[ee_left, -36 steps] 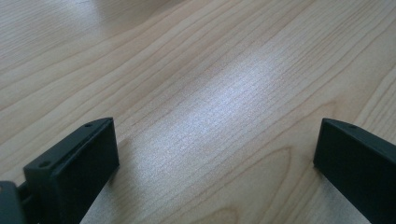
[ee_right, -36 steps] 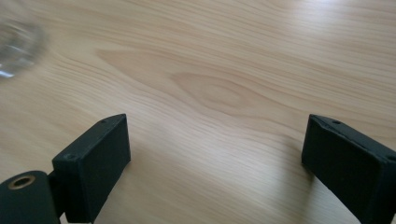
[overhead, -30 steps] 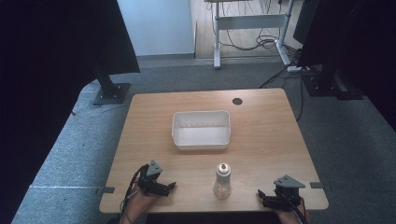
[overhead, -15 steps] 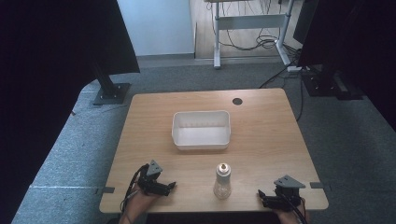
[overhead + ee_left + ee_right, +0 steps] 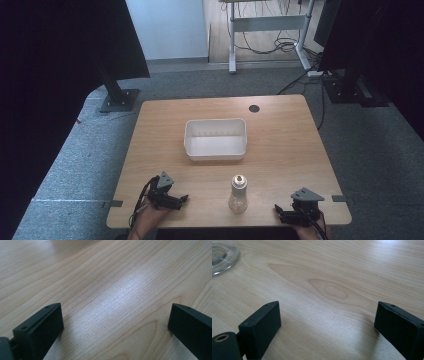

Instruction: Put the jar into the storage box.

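A clear glass bottle (image 5: 238, 194) with a round metal cap stands upright near the front edge of the wooden table (image 5: 280, 135). Behind it, at the table's middle, sits an empty white plastic bin (image 5: 215, 139). My left gripper (image 5: 181, 200) rests low at the front left, jaws pointing right toward the bottle, open with bare wood (image 5: 112, 297) between them. My right gripper (image 5: 278, 212) rests at the front right, jaws pointing left, also open over bare wood. The bottle's glass base (image 5: 220, 257) shows at the top left of the right gripper view.
A round black cable hole (image 5: 254, 108) lies near the table's far edge. Grey carpet surrounds the table. A black monitor stand base (image 5: 119, 100) sits on the floor at the back left, and a desk frame with cables (image 5: 270, 30) stands behind.
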